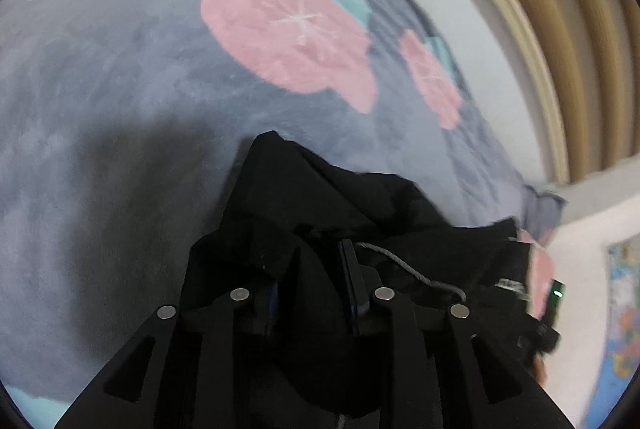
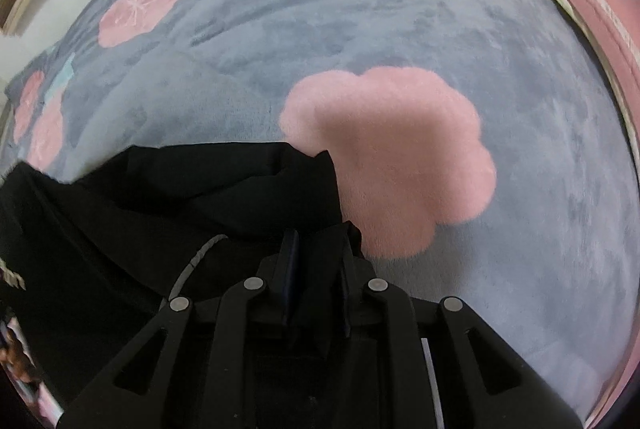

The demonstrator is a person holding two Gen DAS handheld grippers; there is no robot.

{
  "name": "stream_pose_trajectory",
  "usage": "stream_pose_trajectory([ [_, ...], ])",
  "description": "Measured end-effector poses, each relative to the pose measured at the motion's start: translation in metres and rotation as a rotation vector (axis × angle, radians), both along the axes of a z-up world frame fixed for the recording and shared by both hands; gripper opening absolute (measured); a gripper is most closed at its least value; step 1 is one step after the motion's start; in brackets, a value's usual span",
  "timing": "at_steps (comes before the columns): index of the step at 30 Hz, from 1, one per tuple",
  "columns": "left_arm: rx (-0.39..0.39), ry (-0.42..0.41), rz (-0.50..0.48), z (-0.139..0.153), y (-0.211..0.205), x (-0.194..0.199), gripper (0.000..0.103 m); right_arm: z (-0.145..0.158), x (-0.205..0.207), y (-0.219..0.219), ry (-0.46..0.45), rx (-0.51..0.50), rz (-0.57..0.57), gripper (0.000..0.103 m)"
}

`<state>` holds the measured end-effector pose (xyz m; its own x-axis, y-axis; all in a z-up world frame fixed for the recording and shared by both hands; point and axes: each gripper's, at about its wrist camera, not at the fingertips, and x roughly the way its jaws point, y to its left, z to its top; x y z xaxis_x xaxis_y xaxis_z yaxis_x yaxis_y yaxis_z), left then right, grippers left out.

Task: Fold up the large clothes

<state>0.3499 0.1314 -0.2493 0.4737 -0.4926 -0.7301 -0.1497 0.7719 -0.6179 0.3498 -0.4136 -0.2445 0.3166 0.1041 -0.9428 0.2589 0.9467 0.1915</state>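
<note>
Where bunched, black garment [image 1: 320,197] tops plush blanket [image 1: 120,89].

The light is soft and dim, both pictures are a bit blurry, with edges bent round and dark.

Black garment [image 1: 320,197] folds hide the left hand-held gripper [image 1: 320,269] fingertips (both views slightly blurred)

A garment [image 1: 320,197] lies on a blanket [image 1: 120,109], stretching between the left gripper [image 1: 320,261] and the right gripper [image 2: 318,245]. A curtain [image 1: 560,9] hangs beyond the blanket's edge.
</note>
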Motion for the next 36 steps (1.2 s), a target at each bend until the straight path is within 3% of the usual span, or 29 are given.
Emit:
stream_pose_trajectory([
  [2, -0.081, 0.014, -0.033, 0.014, 0.015, -0.009, 0.04, 0.011, -0.006, -0.008, 0.006, 0.046, -0.005, 0.026],
  [4, -0.155, 0.029, -0.065, 0.027, 0.03, -0.019, 0.045, 0.027, -0.015, -0.019, -0.003, 0.091, 0.005, 0.039],
  [7, -0.337, -0.021, -0.07, 0.05, 0.064, -0.042, 0.054, 0.06, -0.037, -0.037, -0.053, 0.14, 0.008, 0.054],
  [8, -0.358, -0.032, -0.053, 0.055, 0.073, -0.048, 0.06, 0.072, -0.047, -0.044, -0.076, 0.162, 0.009, 0.054],
  [10, -0.268, -0.041, 0.002, 0.07, 0.082, -0.059, 0.064, 0.092, -0.063, -0.054, -0.125, 0.189, 0.012, 0.057],
  [11, -0.173, -0.043, 0.004, 0.078, 0.081, -0.059, 0.065, 0.1, -0.07, -0.058, -0.151, 0.183, 0.018, 0.06],
  [13, -0.058, -0.054, -0.009, 0.082, 0.07, -0.052, 0.065, 0.108, -0.074, -0.054, -0.165, 0.142, 0.036, 0.078],
  [18, 0.05, -0.015, -0.064, 0.057, 0.037, -0.008, 0.065, 0.094, -0.055, -0.041, -0.159, 0.092, 0.097, 0.079],
  [25, 0.072, 0.063, -0.111, 0.011, 0.023, 0.05, 0.065, 0.035, 0.003, -0.032, -0.104, 0.045, 0.179, 0.078],
  [27, 0.022, 0.078, -0.142, -0.001, 0.021, 0.059, 0.065, 0.02, 0.016, -0.032, -0.086, 0.059, 0.189, 0.078],
  [28, -0.031, 0.099, -0.165, -0.009, 0.018, 0.064, 0.065, 0.01, 0.022, -0.032, -0.074, 0.087, 0.192, 0.077],
  [29, -0.029, 0.107, -0.161, -0.013, 0.015, 0.066, 0.065, 0.004, 0.026, -0.032, -0.068, 0.114, 0.193, 0.073],
  [30, -0.012, 0.11, -0.155, -0.016, 0.011, 0.068, 0.065, -0.001, 0.029, -0.029, -0.067, 0.139, 0.197, 0.05],
  [31, 0.008, 0.102, -0.152, -0.016, 0.008, 0.069, 0.065, -0.004, 0.03, -0.025, -0.07, 0.17, 0.215, 0.037],
  [32, 0.032, 0.09, -0.144, -0.015, 0.005, 0.067, 0.053, -0.002, 0.028, -0.019, -0.08, 0.148, 0.218, 0.036],
  [33, 0.064, 0.076, -0.141, -0.011, 0.003, 0.063, 0.033, 0.002, 0.024, -0.014, -0.098, 0.1, 0.218, 0.027],
  [34, 0.104, 0.058, -0.133, -0.006, 0.002, 0.057, 0.028, 0.009, 0.018, -0.008, -0.121, 0.043, 0.224, 0.021],
  [36, 0.119, -0.004, -0.087, 0.013, 0.006, 0.037, 0.02, 0.031, 0.002, -0.002, -0.174, -0.058, 0.204, 0.02],
])
